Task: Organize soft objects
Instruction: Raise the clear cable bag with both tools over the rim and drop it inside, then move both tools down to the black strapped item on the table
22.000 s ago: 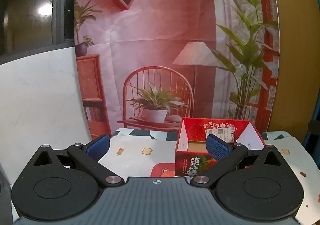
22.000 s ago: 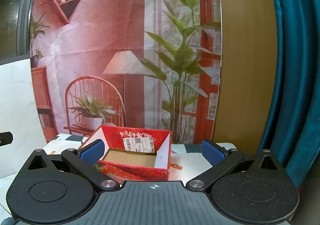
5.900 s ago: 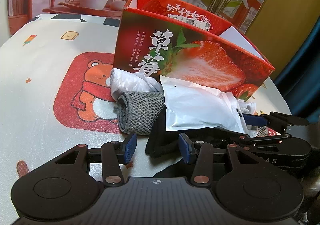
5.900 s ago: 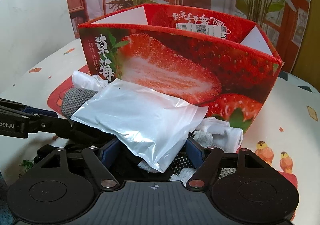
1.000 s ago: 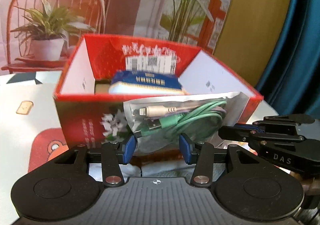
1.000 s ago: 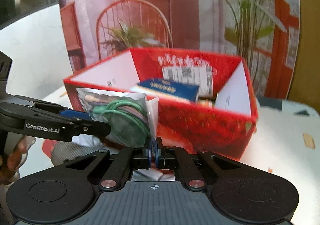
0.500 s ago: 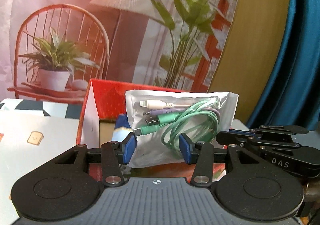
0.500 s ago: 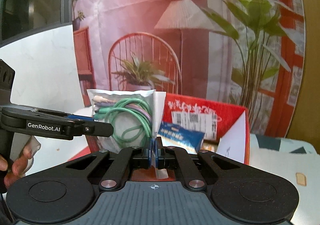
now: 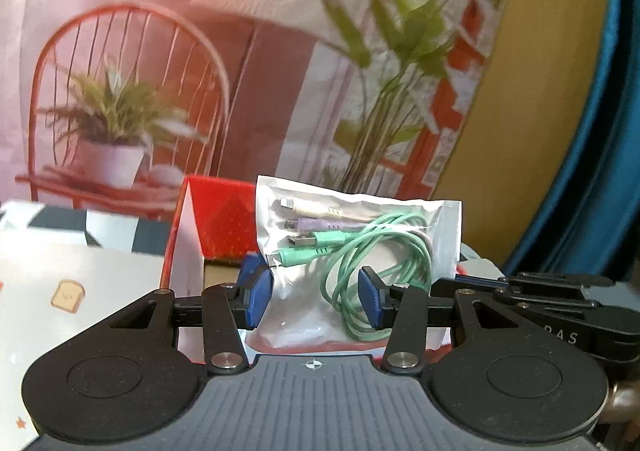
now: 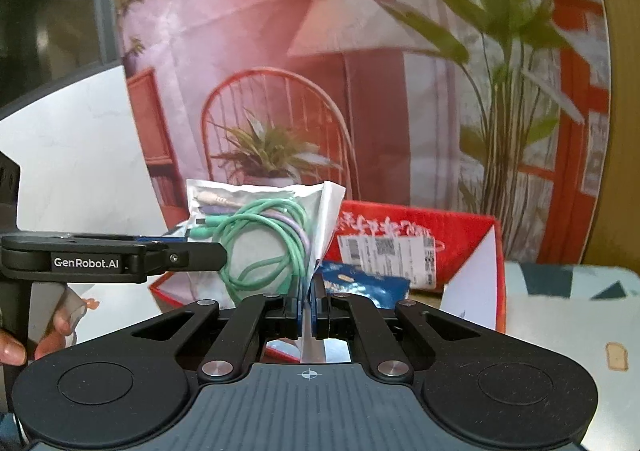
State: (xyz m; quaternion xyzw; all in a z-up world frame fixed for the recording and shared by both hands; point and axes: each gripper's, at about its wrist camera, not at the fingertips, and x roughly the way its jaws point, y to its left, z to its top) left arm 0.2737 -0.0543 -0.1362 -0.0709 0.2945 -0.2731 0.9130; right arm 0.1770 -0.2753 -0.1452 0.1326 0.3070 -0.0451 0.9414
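A clear plastic bag of coiled green and purple cables (image 9: pixel 352 251) hangs in the air above the red strawberry box (image 9: pixel 224 219). My right gripper (image 10: pixel 308 311) is shut on the bag's right edge; the bag (image 10: pixel 256 235) stands to its left. My left gripper (image 9: pixel 316 299) is partly open, its blue pads on either side of the bag's lower part, and I cannot tell if they touch it. In the right wrist view the left gripper's fingers (image 10: pixel 180 251) reach the bag from the left. The box (image 10: pixel 460 247) holds a blue packet (image 10: pixel 364 283).
The box stands on a white tablecloth (image 9: pixel 60 283) with cartoon prints. A printed backdrop (image 10: pixel 320 91) hangs behind the table, with a blue curtain (image 9: pixel 592 131) at the right. A hand (image 10: pixel 48 327) holds the left gripper's handle.
Both grippers have lifted the cable bag from in front of the box to above its rim. The view has tilted up, and less of the box's inside shows.
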